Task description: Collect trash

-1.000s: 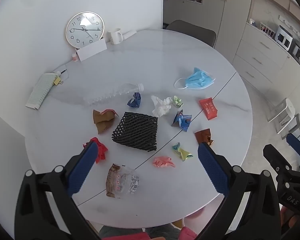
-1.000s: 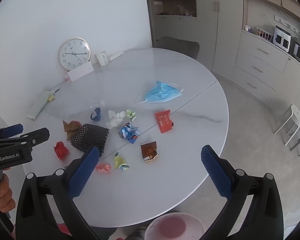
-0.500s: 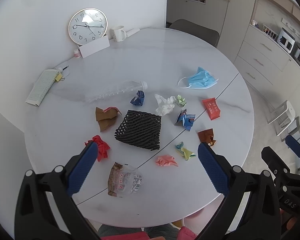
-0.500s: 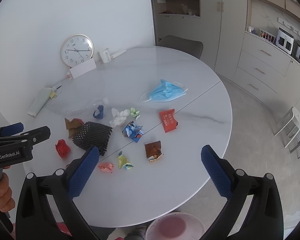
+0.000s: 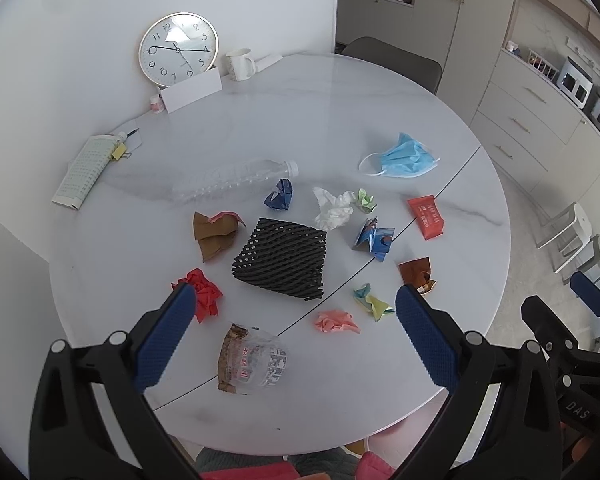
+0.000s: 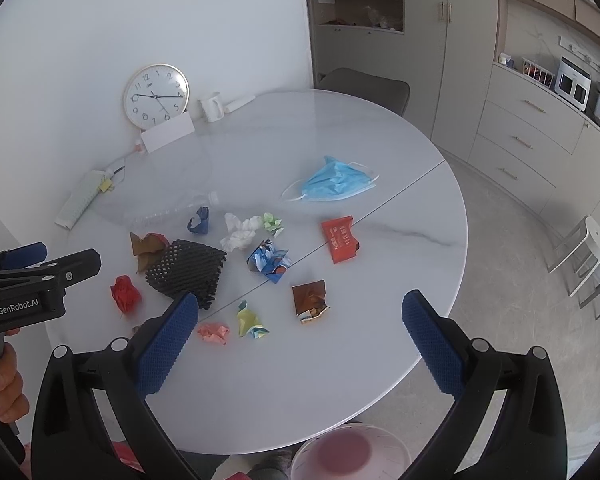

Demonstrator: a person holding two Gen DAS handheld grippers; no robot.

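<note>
Trash is scattered mid-tabletop [image 5: 380,92]: a clear bottle [image 5: 232,180] lies on its side, cap toward the blue mask [image 5: 404,156], beyond the spread, empty left claw [image 5: 290,320]. From the right wrist, the red wrapper [image 6: 340,239] lies lengthwise away from the spread, empty right claw [image 6: 300,322].

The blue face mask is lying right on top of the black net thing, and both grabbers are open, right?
Not quite. The blue face mask lies by itself on the table, far from the black net, as the left wrist view shows. Both grippers, left and right, are open.
</note>
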